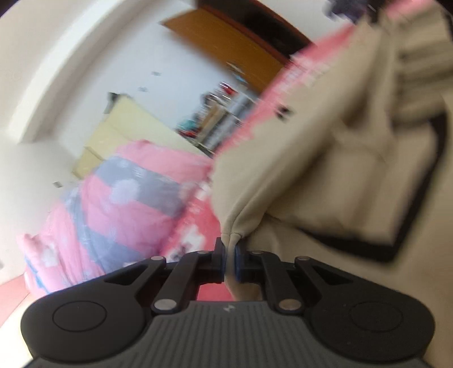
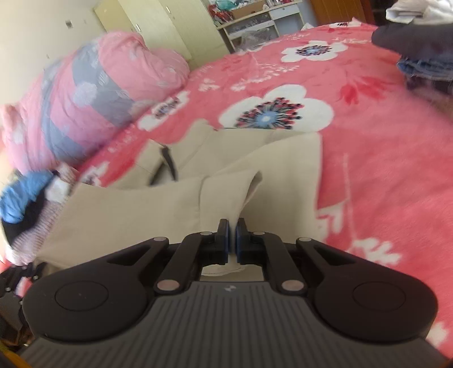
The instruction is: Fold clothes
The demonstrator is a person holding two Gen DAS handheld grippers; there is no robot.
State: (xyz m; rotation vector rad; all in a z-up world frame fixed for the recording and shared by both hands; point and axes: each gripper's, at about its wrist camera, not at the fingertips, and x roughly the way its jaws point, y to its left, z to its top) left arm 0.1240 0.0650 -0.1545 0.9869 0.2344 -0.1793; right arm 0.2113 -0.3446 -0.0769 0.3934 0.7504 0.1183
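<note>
A beige garment point(image 2: 215, 169) with a dark drawstring lies crumpled on the pink flowered bedspread point(image 2: 382, 147). In the right wrist view my right gripper point(image 2: 232, 226) is shut on a raised fold of its cloth near the front edge. In the left wrist view, which is tilted and blurred, my left gripper point(image 1: 230, 249) is shut on a seamed corner of the same beige garment point(image 1: 311, 175), which stretches up and to the right from the pads.
A rolled pink and grey quilt point(image 2: 85, 96) lies at the left of the bed. A pile of dark and denim clothes point(image 2: 419, 56) sits at the far right. Blue and striped clothes point(image 2: 25, 203) lie at the left edge. Cupboards point(image 2: 158, 25) and shelves stand behind.
</note>
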